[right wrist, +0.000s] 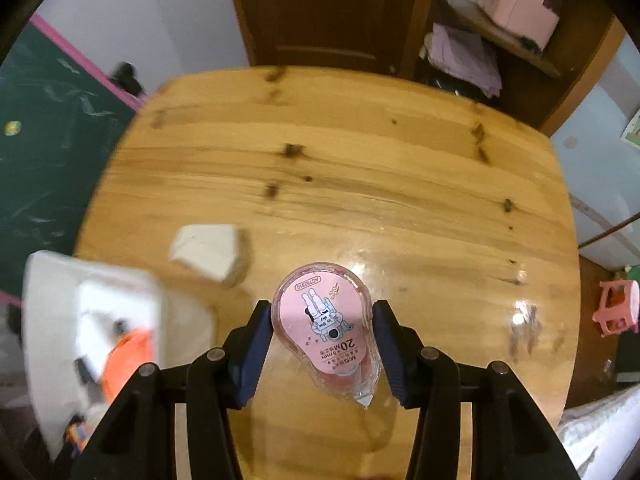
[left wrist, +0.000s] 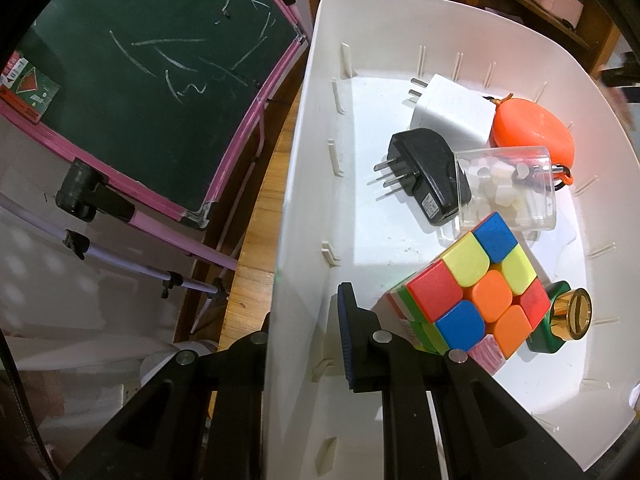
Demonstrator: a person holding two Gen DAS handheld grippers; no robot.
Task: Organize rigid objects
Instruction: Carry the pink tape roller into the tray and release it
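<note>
Correction tape clamped between right tool pads — above wooden table.

Glossy varnished wood table; matt white plastic bin; shiny gold cap.

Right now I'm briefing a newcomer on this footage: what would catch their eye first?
The multicoloured puzzle cube lying in the white plastic bin, below an orange rounded case and a black plug adapter. The left gripper clamps the bin's wall. Over the round wooden table, the right gripper holds a pink correction tape dispenser.
</note>
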